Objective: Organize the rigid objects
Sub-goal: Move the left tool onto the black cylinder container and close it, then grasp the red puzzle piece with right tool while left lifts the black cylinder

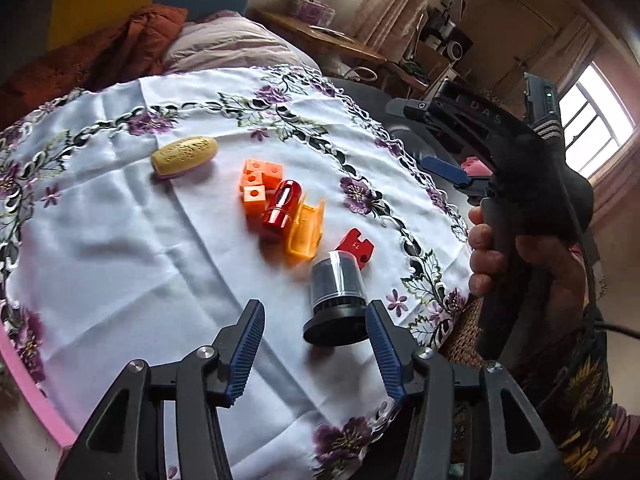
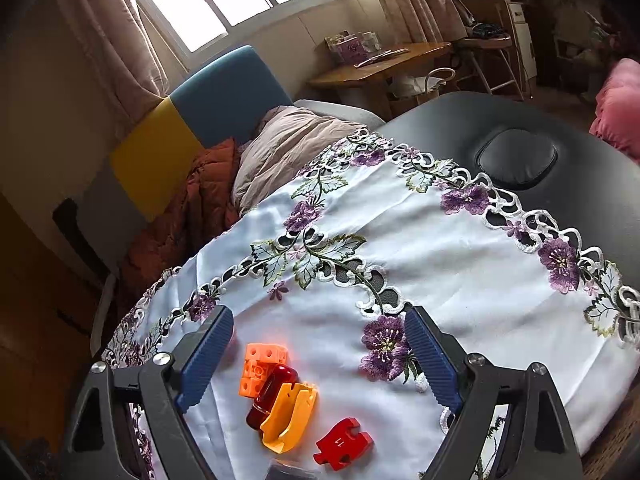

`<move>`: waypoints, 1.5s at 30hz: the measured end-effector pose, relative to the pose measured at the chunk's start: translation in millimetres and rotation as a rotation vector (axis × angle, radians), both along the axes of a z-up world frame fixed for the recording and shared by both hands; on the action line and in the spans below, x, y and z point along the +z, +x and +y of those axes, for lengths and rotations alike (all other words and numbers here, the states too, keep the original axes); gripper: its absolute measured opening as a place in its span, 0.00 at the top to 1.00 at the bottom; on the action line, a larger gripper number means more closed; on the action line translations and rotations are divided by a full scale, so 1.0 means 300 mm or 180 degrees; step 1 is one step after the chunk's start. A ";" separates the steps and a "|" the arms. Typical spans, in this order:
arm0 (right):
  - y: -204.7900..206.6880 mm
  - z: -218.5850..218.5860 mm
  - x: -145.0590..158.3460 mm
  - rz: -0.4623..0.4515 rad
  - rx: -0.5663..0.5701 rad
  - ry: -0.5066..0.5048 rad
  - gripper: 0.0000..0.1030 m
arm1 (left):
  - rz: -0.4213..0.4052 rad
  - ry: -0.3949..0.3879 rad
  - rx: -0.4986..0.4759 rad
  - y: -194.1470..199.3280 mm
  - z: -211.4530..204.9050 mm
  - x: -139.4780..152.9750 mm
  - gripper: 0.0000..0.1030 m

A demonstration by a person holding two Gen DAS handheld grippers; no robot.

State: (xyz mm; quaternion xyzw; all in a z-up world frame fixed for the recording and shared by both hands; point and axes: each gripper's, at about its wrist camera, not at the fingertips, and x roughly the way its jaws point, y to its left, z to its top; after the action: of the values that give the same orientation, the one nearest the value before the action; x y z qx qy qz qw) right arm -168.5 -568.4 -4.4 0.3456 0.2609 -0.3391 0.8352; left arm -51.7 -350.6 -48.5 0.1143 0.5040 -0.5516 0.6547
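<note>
White floral tablecloth (image 1: pixel 120 248) covers the bench; orange cubes (image 1: pixel 258 180), red capsule (image 1: pixel 278 210), amber case (image 1: pixel 306 230) and red puzzle piece (image 1: pixel 357 247) cluster mid-cloth. Left claw (image 1: pixel 316 330) gapes beside a black-based canister (image 1: pixel 335 300), pads clear; right claw (image 2: pixel 320 354) gapes empty.

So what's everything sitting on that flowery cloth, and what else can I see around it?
yellow oval piece: one, yellow, far left, apart
orange cubes: one joined cluster, orange, mid-cloth
red capsule: one, translucent red, beside cubes
orange clip: one, amber, against capsule
red puzzle piece: one, red, right of clip
black canister: one, black, clear top, nearest left gripper
tablecloth: one, white, purple flowers
left gripper: open, empty
right gripper: open, empty
hand: one, holding right gripper's handle
</note>
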 end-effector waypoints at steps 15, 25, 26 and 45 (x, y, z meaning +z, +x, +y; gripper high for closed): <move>-0.006 -0.029 -0.016 -0.0045 -0.0063 0.0122 0.11 | 0.0232 0.0560 -0.0406 -0.075 -0.238 -0.165 0.48; 0.010 -0.044 -0.056 0.0097 -0.0028 0.0294 0.11 | -0.0217 0.0260 -0.0062 -0.023 -0.082 -0.119 0.58; 0.018 -0.045 -0.067 0.0132 0.0003 0.0341 0.11 | -0.0261 0.0252 0.0012 -0.009 -0.056 -0.116 0.58; 0.210 0.097 -0.176 0.1037 0.1251 0.0725 0.32 | -0.0646 0.0137 0.0648 0.094 0.186 -0.130 0.58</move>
State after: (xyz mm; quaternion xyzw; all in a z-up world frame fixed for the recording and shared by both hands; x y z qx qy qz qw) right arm -105.4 -539.1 -57.3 0.3210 0.4902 -0.1901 0.7878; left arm -23.6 -294.9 -87.6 0.1317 0.4559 -0.4571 0.7523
